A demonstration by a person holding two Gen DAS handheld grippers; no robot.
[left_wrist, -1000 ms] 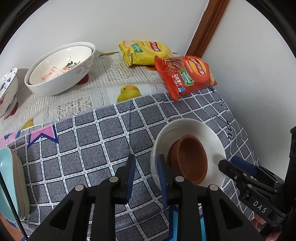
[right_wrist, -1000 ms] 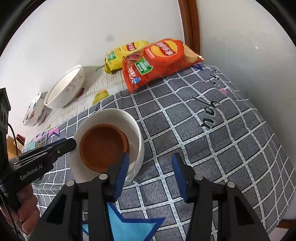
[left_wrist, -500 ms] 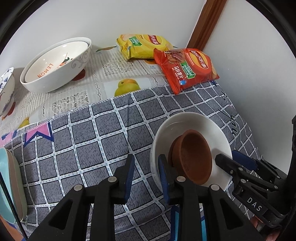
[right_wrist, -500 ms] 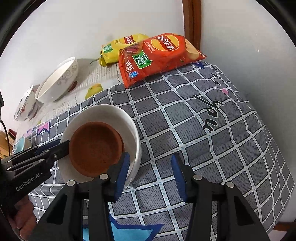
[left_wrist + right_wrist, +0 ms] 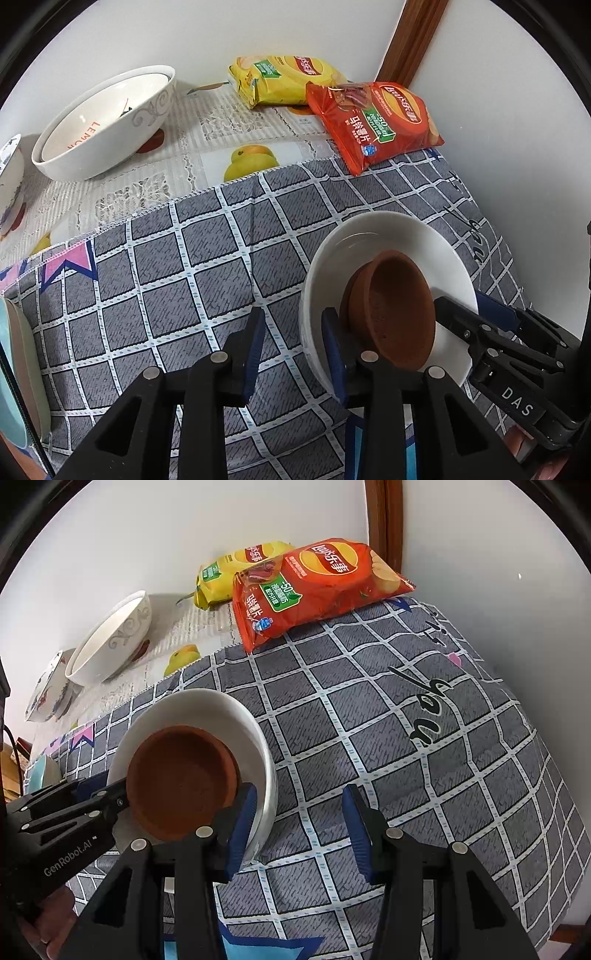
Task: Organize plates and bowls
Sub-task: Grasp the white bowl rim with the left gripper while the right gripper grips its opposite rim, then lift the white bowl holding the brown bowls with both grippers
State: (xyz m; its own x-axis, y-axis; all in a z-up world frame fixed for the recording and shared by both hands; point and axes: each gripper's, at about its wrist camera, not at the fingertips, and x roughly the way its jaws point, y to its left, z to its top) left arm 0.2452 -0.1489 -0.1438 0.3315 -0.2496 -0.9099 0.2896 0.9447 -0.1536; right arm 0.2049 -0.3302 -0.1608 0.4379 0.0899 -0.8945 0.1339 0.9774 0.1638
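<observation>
Jaws of my left gripper (image 5: 292, 317) have just been opening and now stand apart astride the near rim of the white dish (image 5: 388, 236): one finger is outside over the grey checked cloth (image 5: 184, 277), the other inside the dish beside the brown bowl (image 5: 395, 295), and neither pad appears to press the rim. Jaws of my right gripper (image 5: 300, 794) are likewise apart and unchanged in width, straddling the opposite rim with the inner finger close to the brown bowl and the outer one clear over the cloth; they clamp nothing. Compared with half a second earlier, only the left gap has widened; the dish sits on the cloth as before, near the wall-side edge, with the brown bowl nested in it and leaning toward my left fingers. Judgement: the widening reads as a release, so this nested pair is probably set down in its place. What remains would be the large white bowl (image 5: 103, 122) at the back and the other crockery at the left edge of view.
</observation>
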